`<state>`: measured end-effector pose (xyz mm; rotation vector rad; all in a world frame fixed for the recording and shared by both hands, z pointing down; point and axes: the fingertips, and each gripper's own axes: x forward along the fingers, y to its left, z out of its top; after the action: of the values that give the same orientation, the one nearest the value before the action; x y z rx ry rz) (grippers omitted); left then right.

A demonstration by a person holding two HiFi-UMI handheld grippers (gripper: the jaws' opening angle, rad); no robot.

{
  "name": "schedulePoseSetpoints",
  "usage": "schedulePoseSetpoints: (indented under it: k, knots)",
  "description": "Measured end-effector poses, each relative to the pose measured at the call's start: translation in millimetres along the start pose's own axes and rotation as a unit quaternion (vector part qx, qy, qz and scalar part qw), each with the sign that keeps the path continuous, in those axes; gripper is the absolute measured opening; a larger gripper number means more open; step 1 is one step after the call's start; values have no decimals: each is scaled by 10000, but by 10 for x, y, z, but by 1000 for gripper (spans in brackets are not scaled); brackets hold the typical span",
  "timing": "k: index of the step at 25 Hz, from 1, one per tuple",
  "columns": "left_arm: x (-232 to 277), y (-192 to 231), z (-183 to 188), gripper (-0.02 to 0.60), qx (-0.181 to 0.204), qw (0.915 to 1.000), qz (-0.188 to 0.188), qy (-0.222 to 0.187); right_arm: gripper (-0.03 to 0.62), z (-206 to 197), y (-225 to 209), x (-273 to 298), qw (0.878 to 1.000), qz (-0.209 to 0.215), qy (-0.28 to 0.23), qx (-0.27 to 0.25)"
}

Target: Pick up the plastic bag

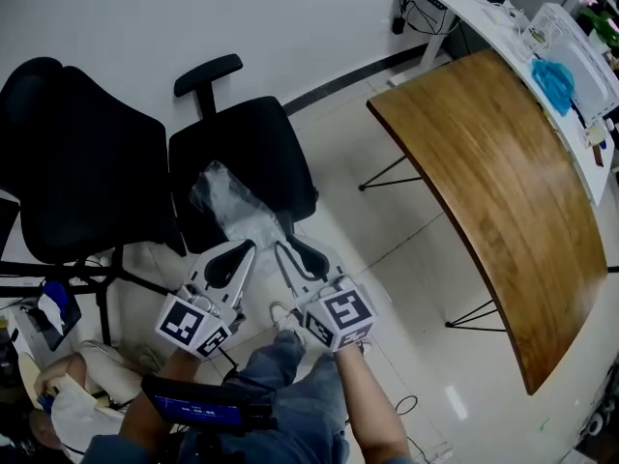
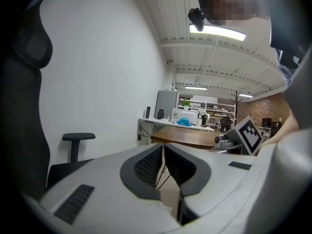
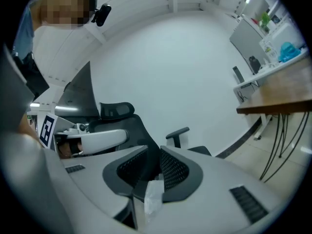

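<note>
A crumpled clear plastic bag (image 1: 224, 197) lies on the seat of a black office chair (image 1: 266, 148). Both grippers hover side by side just in front of the seat edge, below the bag in the head view. My left gripper (image 1: 249, 247) (image 2: 163, 147) has its tips together with nothing between them. The jaws of my right gripper (image 1: 290, 248) (image 3: 158, 153) stand a narrow slit apart. A scrap of clear plastic (image 3: 153, 195) sits low in that gap near the base; whether it belongs to the bag I cannot tell.
A second black chair (image 1: 77, 158) stands left of the first. A curved wooden table (image 1: 503, 182) on thin metal legs is to the right, with a cluttered white desk (image 1: 542, 51) behind it. Bags and clutter (image 1: 58, 375) lie on the tiled floor at lower left.
</note>
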<state>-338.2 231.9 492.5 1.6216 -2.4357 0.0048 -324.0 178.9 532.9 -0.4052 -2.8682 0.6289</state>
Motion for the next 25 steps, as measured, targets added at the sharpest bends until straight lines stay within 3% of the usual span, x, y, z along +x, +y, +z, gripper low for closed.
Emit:
schedulePoseSetpoints:
  k: [3,13,20,25]
  knots:
    - [53,-7,-233,25,-38,9998,-103,153,145,-378,-159,-1,9992,-163,167,323]
    - [118,-15,-713,25,-93,9984,-228,507,166,-1323,-541,-25,9907,-608,369,1158]
    - [201,19,-1103,25,-162,9968,-219,758,166,-1618,-624,79,9872,-666,411,1389]
    - [164,15,-1231,25,-249,9953,-241,902,202,-1779,-652,109,9794,-543,316,1917]
